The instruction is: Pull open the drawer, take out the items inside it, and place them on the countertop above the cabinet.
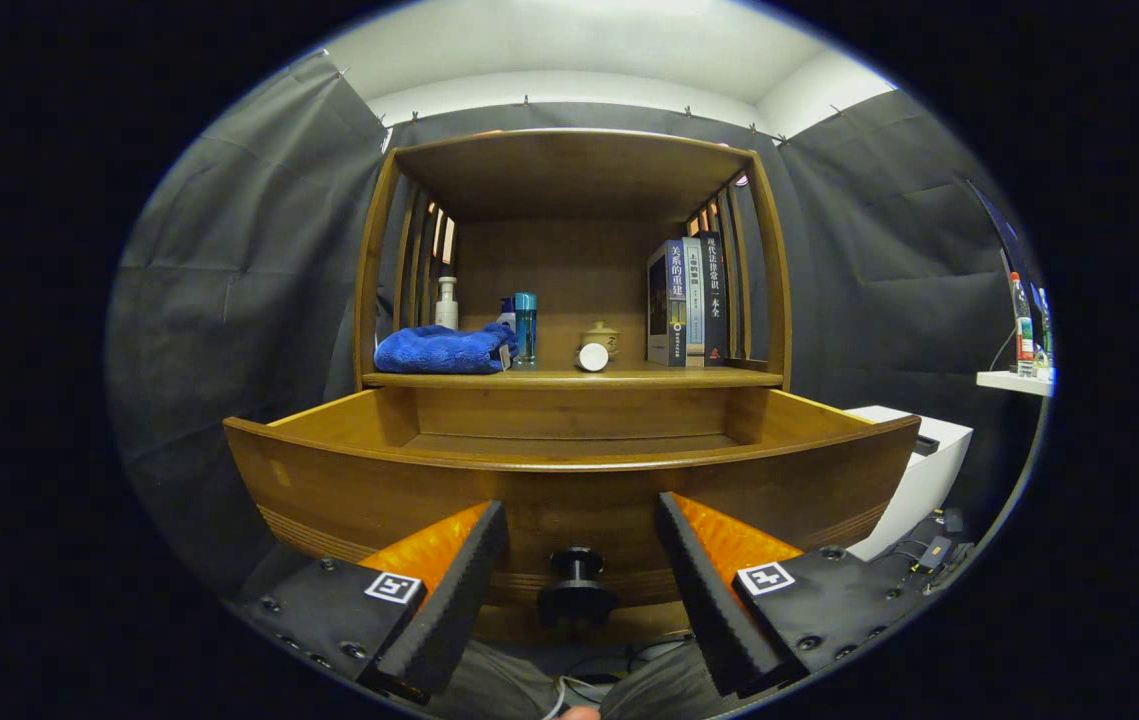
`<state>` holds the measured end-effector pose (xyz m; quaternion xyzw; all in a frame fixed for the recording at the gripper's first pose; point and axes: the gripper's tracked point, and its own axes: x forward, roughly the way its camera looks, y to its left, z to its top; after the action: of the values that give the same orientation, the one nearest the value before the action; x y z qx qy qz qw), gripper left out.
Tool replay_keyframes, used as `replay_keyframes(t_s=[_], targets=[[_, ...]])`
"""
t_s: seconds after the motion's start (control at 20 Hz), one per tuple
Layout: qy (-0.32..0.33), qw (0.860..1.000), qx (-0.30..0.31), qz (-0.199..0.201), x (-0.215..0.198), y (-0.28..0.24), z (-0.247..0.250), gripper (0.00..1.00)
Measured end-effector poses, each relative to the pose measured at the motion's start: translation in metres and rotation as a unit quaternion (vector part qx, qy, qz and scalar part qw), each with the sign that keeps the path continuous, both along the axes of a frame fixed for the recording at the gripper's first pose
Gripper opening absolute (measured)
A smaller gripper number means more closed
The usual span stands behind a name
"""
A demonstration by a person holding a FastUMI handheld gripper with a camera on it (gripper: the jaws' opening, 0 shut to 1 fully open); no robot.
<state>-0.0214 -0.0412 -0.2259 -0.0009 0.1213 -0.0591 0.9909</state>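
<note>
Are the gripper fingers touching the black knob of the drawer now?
Apart. In the gripper view the gripper is open, and the knob sits between the fingers with a clear gap of drawer front on each side.

The wooden countertop [569,379] bears a blue towel [442,351], bottles [525,327], a small jar [600,338] and upright books [687,302].

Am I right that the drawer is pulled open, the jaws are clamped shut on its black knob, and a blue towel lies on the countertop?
Not quite. The gripper view shows the gripper with its jaws open, the black knob sitting untouched in the gap between them. The drawer is pulled open, and the blue towel lies on the countertop.
</note>
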Motion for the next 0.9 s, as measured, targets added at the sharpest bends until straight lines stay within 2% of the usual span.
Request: replay_keyframes(t_s=[0.7, 0.9], targets=[[0.012, 1.0, 0.008, 0.003, 0.112, -0.011, -0.01, 0.99], [0.018, 1.0, 0.013, 0.002, 0.132, -0.017, -0.019, 0.99]])
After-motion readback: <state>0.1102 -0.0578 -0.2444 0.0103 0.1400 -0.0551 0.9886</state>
